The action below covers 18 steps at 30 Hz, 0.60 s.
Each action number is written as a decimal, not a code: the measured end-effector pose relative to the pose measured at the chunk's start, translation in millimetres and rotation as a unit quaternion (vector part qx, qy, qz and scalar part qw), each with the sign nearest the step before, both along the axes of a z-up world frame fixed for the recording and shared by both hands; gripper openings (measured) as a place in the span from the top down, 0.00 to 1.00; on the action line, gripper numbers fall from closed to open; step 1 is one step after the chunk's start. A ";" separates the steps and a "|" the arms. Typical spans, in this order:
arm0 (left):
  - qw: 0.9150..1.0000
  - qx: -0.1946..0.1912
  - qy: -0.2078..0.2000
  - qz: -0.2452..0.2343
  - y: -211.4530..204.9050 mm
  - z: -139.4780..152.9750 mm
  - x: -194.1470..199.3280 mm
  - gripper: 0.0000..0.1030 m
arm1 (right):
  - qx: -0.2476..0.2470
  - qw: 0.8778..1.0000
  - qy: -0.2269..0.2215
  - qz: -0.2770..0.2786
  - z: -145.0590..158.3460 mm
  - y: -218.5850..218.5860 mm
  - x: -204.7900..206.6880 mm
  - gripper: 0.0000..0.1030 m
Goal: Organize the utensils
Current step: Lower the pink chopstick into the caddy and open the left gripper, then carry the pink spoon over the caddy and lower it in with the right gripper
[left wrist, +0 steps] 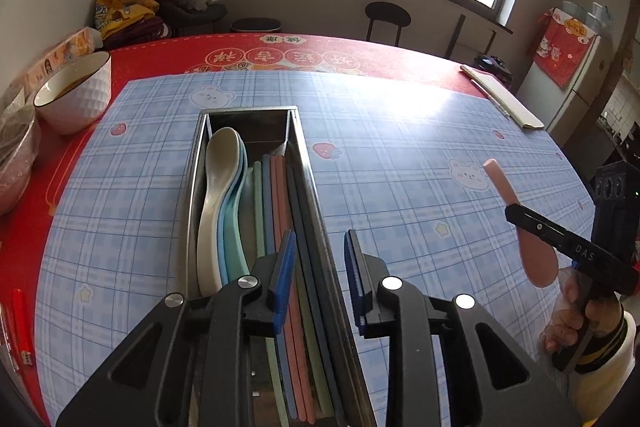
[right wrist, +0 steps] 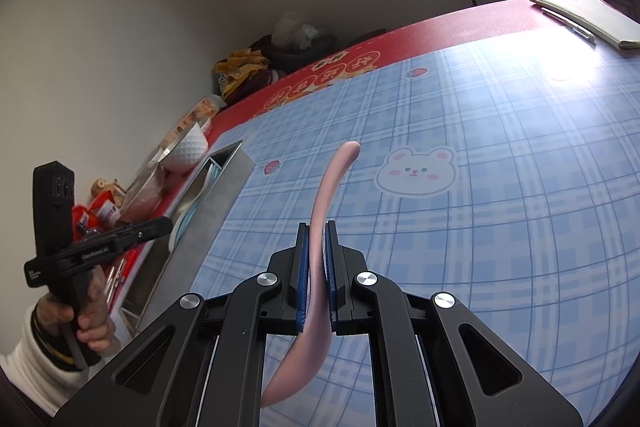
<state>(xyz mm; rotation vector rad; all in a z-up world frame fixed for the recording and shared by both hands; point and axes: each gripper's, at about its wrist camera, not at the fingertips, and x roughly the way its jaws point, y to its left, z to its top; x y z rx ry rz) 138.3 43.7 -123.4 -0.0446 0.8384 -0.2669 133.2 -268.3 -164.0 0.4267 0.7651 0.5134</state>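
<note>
Gripping pink spoon [right wrist: 320,227]: right claw [right wrist: 316,267], "DAS" label; left claw [left wrist: 320,267] open, empty.

**Surface and what lies on it**

The surface [left wrist: 360,47] wears a red cloth [left wrist: 168,55] with a blue checked mat [left wrist: 400,131] over its middle. A metal tray [left wrist: 308,163] stands on the mat. On the red border sit a white bowl [left wrist: 76,95], a second bowl [left wrist: 16,155] beside it, and a notebook [left wrist: 500,95] with a pen [left wrist: 490,95] at the far right.
</note>
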 end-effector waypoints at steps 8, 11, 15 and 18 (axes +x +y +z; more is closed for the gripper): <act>0.998 0.023 -0.066 -0.002 27.7 5.4 -38.6 0.58 | -0.002 1.000 0.008 -0.006 -2.2 -0.8 1.8 0.93; 0.997 0.021 -0.076 0.003 45.9 3.8 -44.0 0.51 | -0.005 1.000 0.011 -0.008 -2.3 0.4 2.9 0.93; 0.995 0.014 -0.094 0.007 67.8 4.3 -47.0 0.33 | -0.010 1.000 0.016 -0.012 -3.4 1.7 4.4 0.93; 0.994 0.023 -0.107 0.010 75.7 3.2 -47.6 0.18 | -0.016 1.000 0.020 -0.019 -3.7 3.3 4.8 0.93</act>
